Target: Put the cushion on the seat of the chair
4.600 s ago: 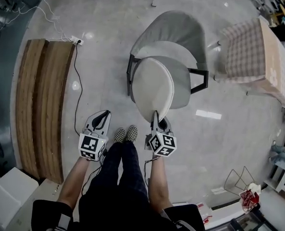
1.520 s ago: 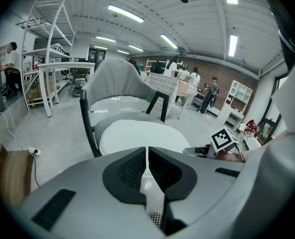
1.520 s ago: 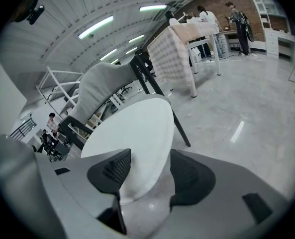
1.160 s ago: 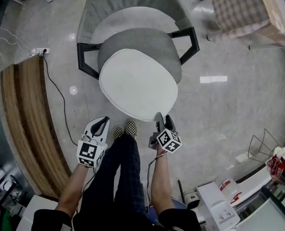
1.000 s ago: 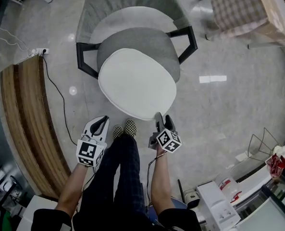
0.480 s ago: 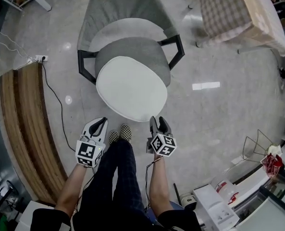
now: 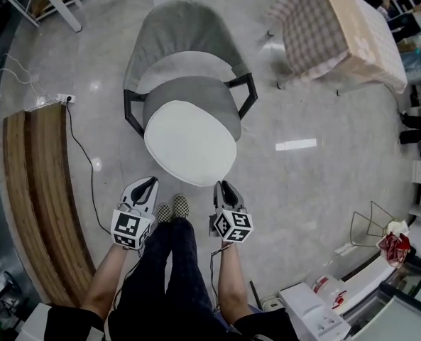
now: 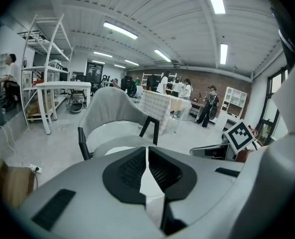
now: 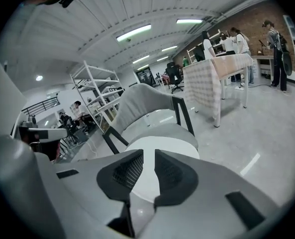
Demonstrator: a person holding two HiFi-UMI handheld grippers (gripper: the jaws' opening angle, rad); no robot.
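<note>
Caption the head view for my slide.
White cushion lies on the seat of the grey chair; left gripper shut, right gripper with jaws closing on nothing, both clear of it.

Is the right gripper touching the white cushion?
Apart. The right gripper view shows the jaws of the right gripper closing on nothing, while the cushion lies beyond them on the chair seat.

Cushion (image 7: 190,142) smooth, matt white; chair (image 7: 178,30) grey cloth; floor (image 7: 302,190) glossy, polished; bench (image 7: 36,190) grained wood.
</note>
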